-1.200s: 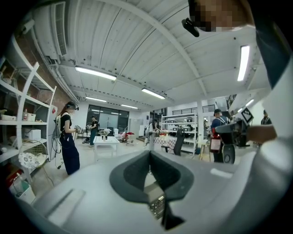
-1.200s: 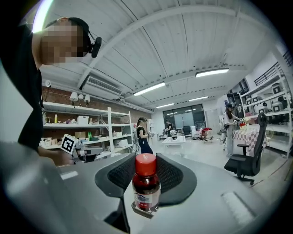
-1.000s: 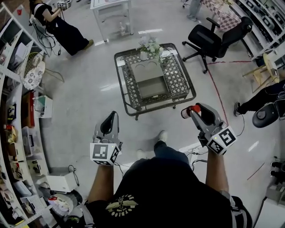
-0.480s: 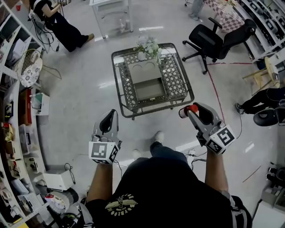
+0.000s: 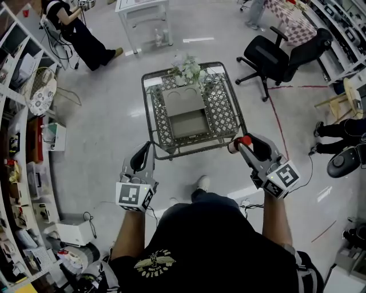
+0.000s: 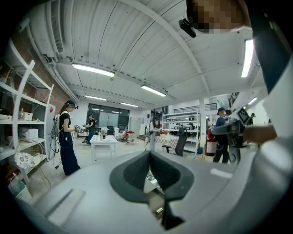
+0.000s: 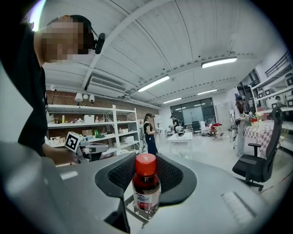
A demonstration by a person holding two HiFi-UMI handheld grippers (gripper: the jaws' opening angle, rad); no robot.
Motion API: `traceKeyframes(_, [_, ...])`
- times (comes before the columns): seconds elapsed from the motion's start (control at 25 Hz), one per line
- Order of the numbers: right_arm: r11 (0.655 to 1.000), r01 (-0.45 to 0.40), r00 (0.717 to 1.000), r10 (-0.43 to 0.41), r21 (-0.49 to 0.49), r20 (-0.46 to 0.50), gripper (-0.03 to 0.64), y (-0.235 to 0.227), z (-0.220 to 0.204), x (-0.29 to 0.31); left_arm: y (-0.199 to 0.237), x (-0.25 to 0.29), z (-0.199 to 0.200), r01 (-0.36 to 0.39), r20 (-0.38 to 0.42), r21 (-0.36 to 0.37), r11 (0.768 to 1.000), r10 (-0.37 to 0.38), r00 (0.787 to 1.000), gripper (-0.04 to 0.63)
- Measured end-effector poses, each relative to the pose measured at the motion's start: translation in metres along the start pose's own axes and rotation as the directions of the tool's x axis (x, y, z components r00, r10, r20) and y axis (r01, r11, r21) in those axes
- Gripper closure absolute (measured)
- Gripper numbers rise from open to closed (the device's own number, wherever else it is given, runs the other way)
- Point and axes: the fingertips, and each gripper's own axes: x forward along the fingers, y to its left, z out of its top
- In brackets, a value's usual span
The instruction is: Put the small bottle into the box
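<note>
A small bottle with a red cap and dark drink stands upright between the pads of my right gripper, which is shut on it; in the right gripper view the bottle fills the gap between the jaws. This gripper hovers at the near right corner of a metal lattice table. An open grey box lies on the table's middle with its flap folded back. My left gripper hangs at the table's near left edge, jaws together, nothing in them.
White flowers stand at the table's far end. A black office chair is to the right, a white table beyond. Shelves line the left wall. A person sits far left, another at right.
The table has drawn closer; both grippers now reach its near edge. The right gripper still holds the bottle. The left jaws stay together.
</note>
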Motion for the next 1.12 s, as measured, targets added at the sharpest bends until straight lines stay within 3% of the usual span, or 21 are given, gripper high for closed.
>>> traceKeyframes(0.6, [0.993,-0.117,0.993,0.117,0.018,0.008,0.466,-0.069,0.002,0.012,-0.008,0.03,0.008,-0.173,-0.019,0.0,0.985,0.173,0.985,0.595])
traceKeyframes(1.12, [0.988,-0.152,0.985,0.152,0.002,-0.081,0.466,-0.073,-0.028,0.068,0.018,0.025,-0.003,-0.205,-0.055,-0.001,0.979,0.204,0.977,0.595])
